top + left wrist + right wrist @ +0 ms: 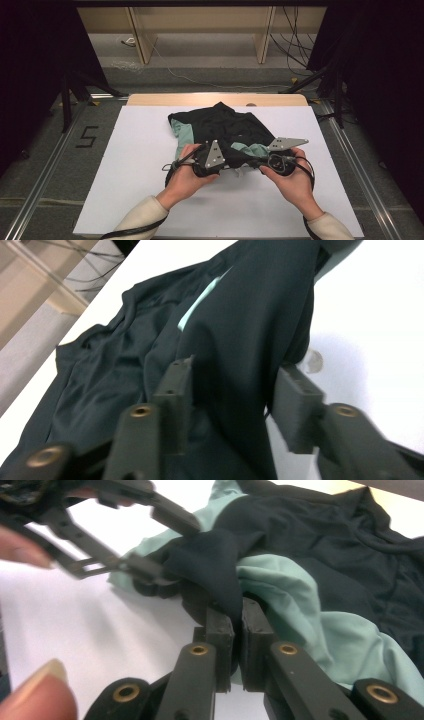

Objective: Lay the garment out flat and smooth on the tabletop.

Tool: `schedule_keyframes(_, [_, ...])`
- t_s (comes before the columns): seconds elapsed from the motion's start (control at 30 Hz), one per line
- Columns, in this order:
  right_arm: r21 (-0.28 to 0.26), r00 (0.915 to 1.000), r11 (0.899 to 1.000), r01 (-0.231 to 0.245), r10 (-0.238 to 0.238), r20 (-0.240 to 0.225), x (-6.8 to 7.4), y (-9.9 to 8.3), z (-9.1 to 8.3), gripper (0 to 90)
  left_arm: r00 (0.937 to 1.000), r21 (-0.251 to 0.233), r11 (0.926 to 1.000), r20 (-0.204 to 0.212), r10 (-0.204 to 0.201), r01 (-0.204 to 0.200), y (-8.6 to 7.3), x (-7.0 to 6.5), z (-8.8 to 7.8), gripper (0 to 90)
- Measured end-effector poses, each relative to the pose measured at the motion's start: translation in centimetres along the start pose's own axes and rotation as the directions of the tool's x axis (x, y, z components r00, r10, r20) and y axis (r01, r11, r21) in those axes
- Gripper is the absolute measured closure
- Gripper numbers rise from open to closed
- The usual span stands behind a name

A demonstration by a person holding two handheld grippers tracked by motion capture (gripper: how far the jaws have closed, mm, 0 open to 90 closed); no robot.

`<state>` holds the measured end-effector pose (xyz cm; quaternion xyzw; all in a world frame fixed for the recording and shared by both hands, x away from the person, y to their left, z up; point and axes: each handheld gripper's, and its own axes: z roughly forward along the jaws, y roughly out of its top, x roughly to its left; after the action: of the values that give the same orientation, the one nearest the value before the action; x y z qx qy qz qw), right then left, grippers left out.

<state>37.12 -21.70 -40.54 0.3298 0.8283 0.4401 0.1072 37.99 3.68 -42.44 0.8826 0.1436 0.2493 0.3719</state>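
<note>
Right gripper view: the right gripper (232, 630), bottom centre, is clamped on a dark fold of the shirt (320, 555); the left gripper (165, 545), upper left, stands apart around that fold, the shirt heaped toward the upper right.

In the high view the crumpled dark garment with pale green sleeves (220, 132) hides the jaw tips of both grippers — the hands and grey plates cover the rest. In the left gripper view a dark fold fills the gap between the jaws, so whether the pads touch it cannot be told; the garment's far end runs off the top edge. In the right gripper view a blurred fingertip (37, 692) is cut off at the lower left corner, and the other gripper (125, 535) is smeared — its body leaves the frame.
</note>
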Motion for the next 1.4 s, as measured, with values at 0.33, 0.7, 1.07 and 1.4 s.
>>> schedule_keyframes(0.33, [-0.032, 0.9996, 0.999, -0.015, 0.015, 0.023, 0.1, 0.3, 0.6, 85.5, 0.9997, 0.098, 0.9952, -0.026, -0.003, 0.005, -3.3, -2.8, -1.2, 48.2])
schedule_keyframes(0.7, [-0.050, 0.9996, 0.998, -0.028, 0.028, -0.002, 0.6, 0.5, 1.0, 85.4, 0.9874, 0.157, 0.9875, -0.158, 0.014, 0.011, -5.2, -1.9, 1.9, 55.9])
schedule_keyframes(1.07, [-0.038, 0.9986, 0.998, -0.054, 0.054, -0.002, 0.2, 0.2, 1.0, 85.2, 0.9851, 0.076, 0.9898, -0.133, -0.110, 0.120, -4.4, 0.1, -2.4, 84.3])
schedule_keyframes(1.4, [0.011, 0.9922, 0.997, -0.081, 0.081, -0.094, 1.6, 0.4, 0.8, 85.2, 0.9671, -0.051, 0.9771, -0.141, -0.212, 0.206, -4.0, 1.1, -10.2, 84.3])
